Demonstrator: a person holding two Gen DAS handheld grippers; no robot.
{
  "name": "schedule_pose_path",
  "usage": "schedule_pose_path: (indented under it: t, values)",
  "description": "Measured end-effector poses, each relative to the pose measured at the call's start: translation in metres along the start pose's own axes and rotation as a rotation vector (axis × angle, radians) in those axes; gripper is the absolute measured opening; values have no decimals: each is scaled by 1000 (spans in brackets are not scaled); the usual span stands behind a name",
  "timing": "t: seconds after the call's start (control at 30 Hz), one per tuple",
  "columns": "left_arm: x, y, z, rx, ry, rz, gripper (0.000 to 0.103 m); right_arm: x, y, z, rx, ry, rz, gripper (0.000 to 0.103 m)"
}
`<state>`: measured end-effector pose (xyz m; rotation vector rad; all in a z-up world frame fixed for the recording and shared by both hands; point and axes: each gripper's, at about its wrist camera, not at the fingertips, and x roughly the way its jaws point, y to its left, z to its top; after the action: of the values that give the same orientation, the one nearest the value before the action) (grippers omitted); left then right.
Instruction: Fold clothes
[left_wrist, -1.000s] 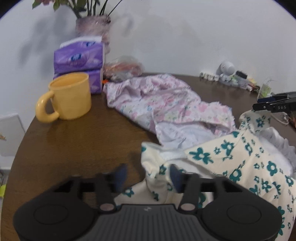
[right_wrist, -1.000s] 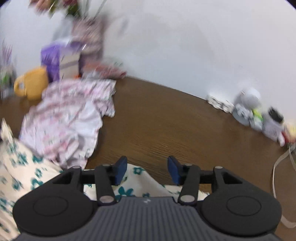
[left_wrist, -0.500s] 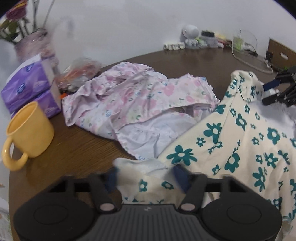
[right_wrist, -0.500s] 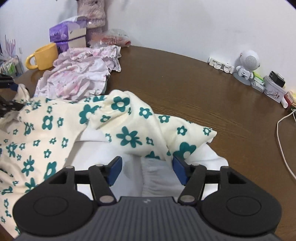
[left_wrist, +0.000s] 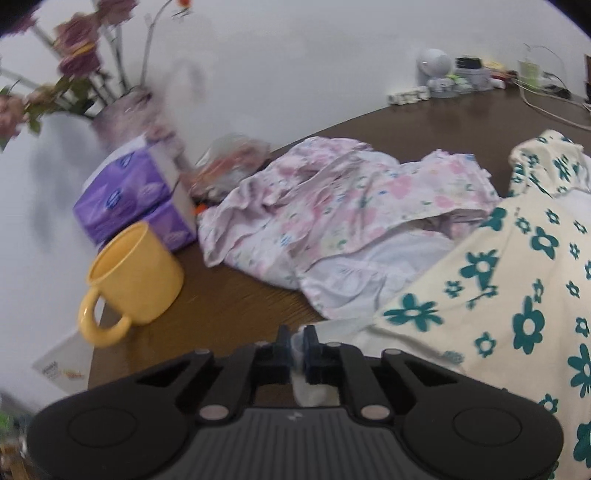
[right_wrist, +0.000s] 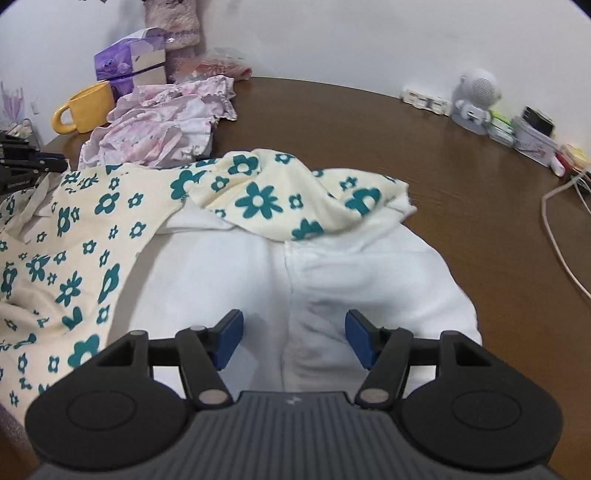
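Note:
A cream garment with teal flowers (left_wrist: 517, 295) lies crumpled on the brown table, its white inside (right_wrist: 332, 266) turned up. My left gripper (left_wrist: 297, 339) is closing its jaws, and the pads pinch a white edge of this garment at its left end. The same gripper shows at the left rim of the right wrist view (right_wrist: 33, 164). My right gripper (right_wrist: 293, 332) hovers open just over the white inside, with nothing pinched between its pads. A pink flowered garment (left_wrist: 332, 206) lies bunched behind the cream one.
A yellow mug (left_wrist: 136, 273), purple tissue boxes (left_wrist: 129, 192), a flower vase (left_wrist: 125, 110) and a plastic bag (left_wrist: 229, 162) stand at the table's far left. A small white robot figure (right_wrist: 476, 99), small items and a white cable (right_wrist: 554, 229) line the right edge.
The left jaws have come together on the cream garment's white edge, and that view has rolled. The right gripper has sunk forward over the white inside with its jaws a little wider.

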<state>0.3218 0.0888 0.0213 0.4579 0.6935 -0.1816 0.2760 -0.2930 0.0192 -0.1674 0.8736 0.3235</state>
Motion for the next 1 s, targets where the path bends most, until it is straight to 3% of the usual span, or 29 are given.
schedule_pose_path:
  t: [0.03, 0.1, 0.17, 0.3, 0.37, 0.5, 0.7, 0.83, 1.0]
  values:
    - [-5, 3, -2, -19, -5, -3, 18, -6, 0, -3, 8, -7, 1, 62]
    - [-26, 14, -10, -81, -34, -60, 53, -27, 2, -9, 29, -40, 49, 62]
    - [-54, 22, -22, -142, -71, -132, 73, -49, 6, -17, 24, -61, 91, 63]
    - [-115, 28, -57, -210, -134, -223, 86, -79, 15, -40, 2, -50, 86, 66]
    - [-141, 26, -77, -239, -152, -242, 88, -88, 14, -54, 22, -34, 60, 66]
    - [-181, 14, -112, -273, -153, -303, 88, -105, 16, -79, 80, -42, 102, 66]
    - [-208, -23, -137, -144, -139, -317, 88, -120, 71, -96, -126, -72, 168, 66]
    - [-215, -43, -145, -72, -139, -301, 87, -106, 93, -104, -209, -25, 34, 64]
    - [-202, -61, -147, 32, -111, -224, 81, -101, 86, -116, -189, -15, -49, 47]
